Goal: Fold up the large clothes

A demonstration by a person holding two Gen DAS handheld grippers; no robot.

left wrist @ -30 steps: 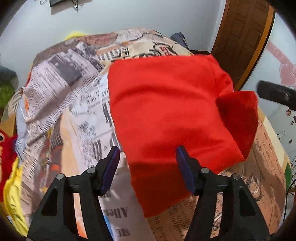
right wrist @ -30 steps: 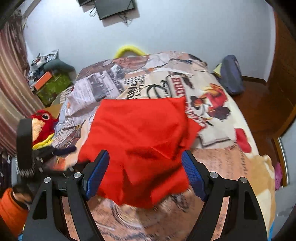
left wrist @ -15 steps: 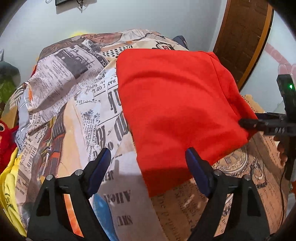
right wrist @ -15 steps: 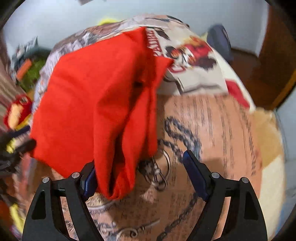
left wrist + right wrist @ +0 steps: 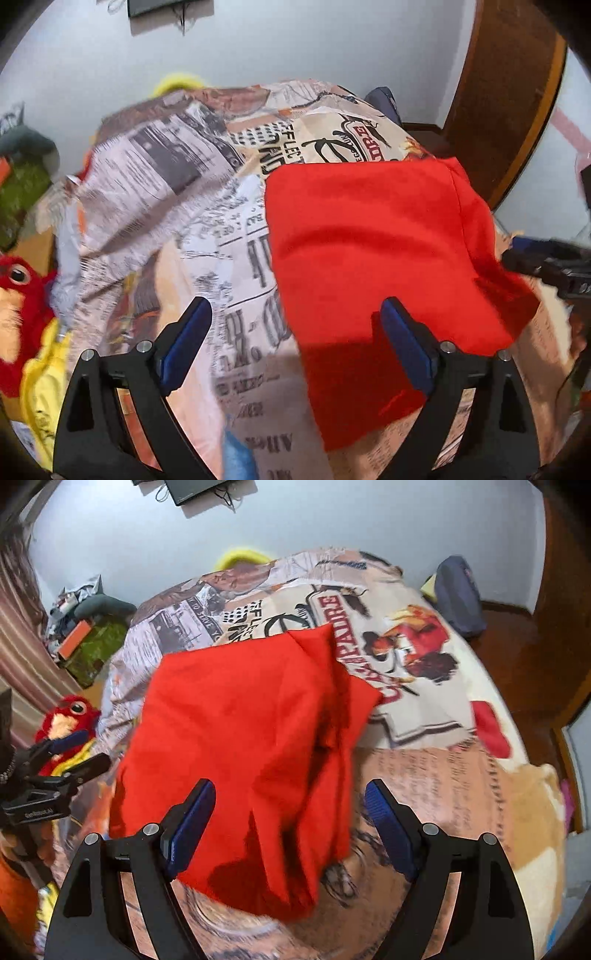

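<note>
A red garment (image 5: 373, 243), folded into a rough rectangle, lies flat on the bed's printed cover (image 5: 236, 258). It also shows in the right wrist view (image 5: 240, 738), with a folded flap along its right side. My left gripper (image 5: 295, 336) is open and empty above the garment's near left edge. My right gripper (image 5: 288, 812) is open and empty above the garment's near edge. Each gripper shows at the edge of the other's view, the right one (image 5: 554, 266) and the left one (image 5: 55, 771).
A red and yellow plush toy (image 5: 70, 720) lies at the bed's left edge. A dark bag (image 5: 458, 594) sits on the floor at the far right, by a wooden door (image 5: 509, 92). Clutter (image 5: 88, 642) stands by the wall at the left.
Both grippers have pulled back and up from the garment. The right gripper, low beside the garment's right edge half a second ago, now looks down over it. The garment lies still.
</note>
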